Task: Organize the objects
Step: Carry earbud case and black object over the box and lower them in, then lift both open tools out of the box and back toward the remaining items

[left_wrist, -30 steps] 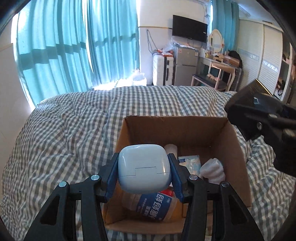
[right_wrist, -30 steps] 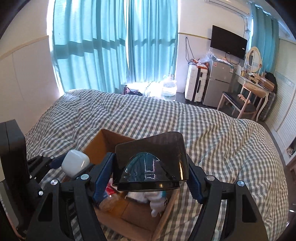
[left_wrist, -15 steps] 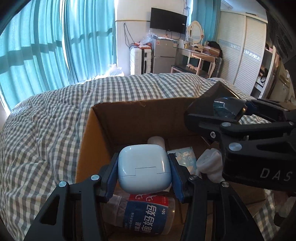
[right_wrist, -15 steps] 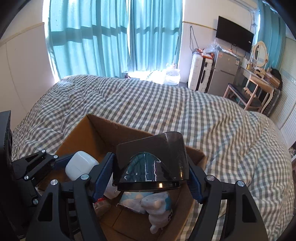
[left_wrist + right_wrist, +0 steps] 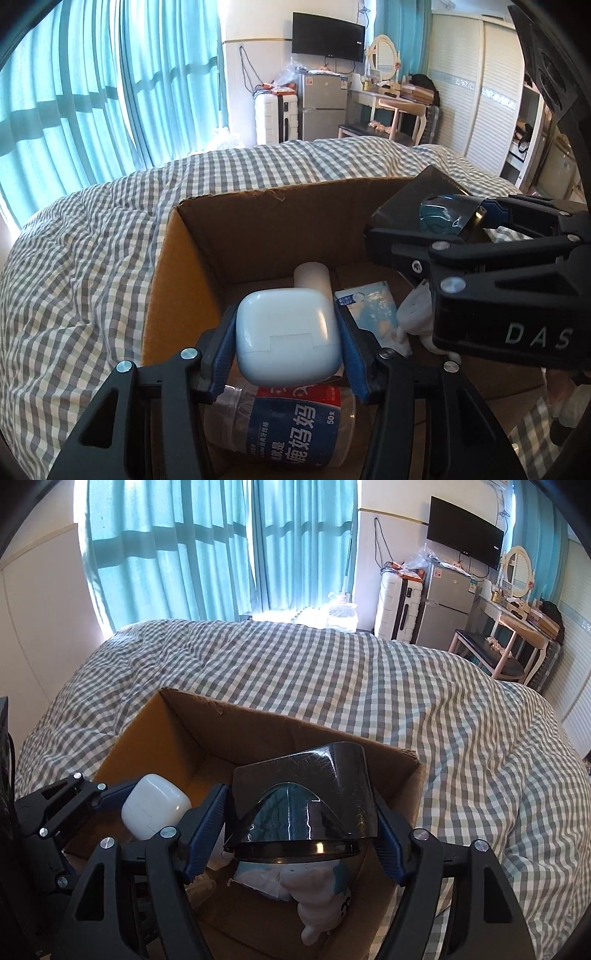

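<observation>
Left wrist: both grippers now lower over cardboard box [image 5: 192, 258] than 1 s ago. Left gripper [image 5: 287, 336] clamps smooth rounded white case [image 5: 286, 334]; right gripper [image 5: 301, 834] clamps glossy black curved container [image 5: 306, 805], above box interior on checked quilt [image 5: 369, 686].

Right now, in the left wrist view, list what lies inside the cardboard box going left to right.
White case clamped in the left gripper → blue-and-white packet → white soft toy → dark glossy box held in the right gripper.
</observation>
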Tool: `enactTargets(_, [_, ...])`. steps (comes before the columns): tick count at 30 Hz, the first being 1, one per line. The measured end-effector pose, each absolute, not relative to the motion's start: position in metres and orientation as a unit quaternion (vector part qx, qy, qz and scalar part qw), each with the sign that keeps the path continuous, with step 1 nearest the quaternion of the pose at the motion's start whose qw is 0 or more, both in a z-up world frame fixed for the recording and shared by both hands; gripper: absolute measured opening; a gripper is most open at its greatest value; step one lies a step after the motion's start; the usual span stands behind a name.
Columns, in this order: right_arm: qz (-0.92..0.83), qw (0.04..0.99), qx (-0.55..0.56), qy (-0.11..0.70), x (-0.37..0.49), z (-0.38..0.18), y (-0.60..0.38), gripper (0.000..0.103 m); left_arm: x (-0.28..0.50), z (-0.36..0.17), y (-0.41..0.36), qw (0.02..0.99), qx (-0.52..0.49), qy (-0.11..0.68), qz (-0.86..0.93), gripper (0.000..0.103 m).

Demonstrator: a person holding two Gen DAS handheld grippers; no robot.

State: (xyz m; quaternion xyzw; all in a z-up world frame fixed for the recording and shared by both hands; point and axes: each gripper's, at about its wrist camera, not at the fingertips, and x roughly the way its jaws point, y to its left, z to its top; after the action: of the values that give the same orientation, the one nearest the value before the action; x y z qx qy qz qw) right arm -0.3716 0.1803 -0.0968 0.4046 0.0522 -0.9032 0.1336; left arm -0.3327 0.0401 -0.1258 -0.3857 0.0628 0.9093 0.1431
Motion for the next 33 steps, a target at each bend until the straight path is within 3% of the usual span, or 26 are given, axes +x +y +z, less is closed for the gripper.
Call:
enactTargets(3, [-0.910,0.131,0.392,0.045,-0.367,-0.087,0.184,0.078,-0.331,-0.120,0.038,0.149,-0.380,0.052,0.911,0.076])
enactTargets(9, [-0.922,0.127,0.365,0.011,-0.349,-0.047,0.201,0.082,-0.315,-0.089,0.041,0.137,-0.361,0.054,0.921,0.082])
enactTargets(12, [-0.935,0.126,0.333,0.003,-0.327,-0.014,0.210,0.089,-0.297,-0.063,0.045,0.134,-0.339,0.067,0.929,0.083])
enactTargets(15, [-0.943,0.129,0.308,-0.006,-0.305,0.017,0.220,0.093,-0.281,-0.034,0.050,0.122,-0.316,0.082,0.937,0.092])
enactTargets(24, [-0.964,0.132,0.232,0.012,-0.228,0.100,0.243,0.100,-0.223,0.047,0.043,0.082,-0.263,0.072,0.959,0.100])
enactTargets(33, [-0.967,0.138,0.207,0.057,-0.163,0.127,0.259,0.101,-0.167,0.072,0.025,0.021,-0.234,0.091,0.968,0.103])
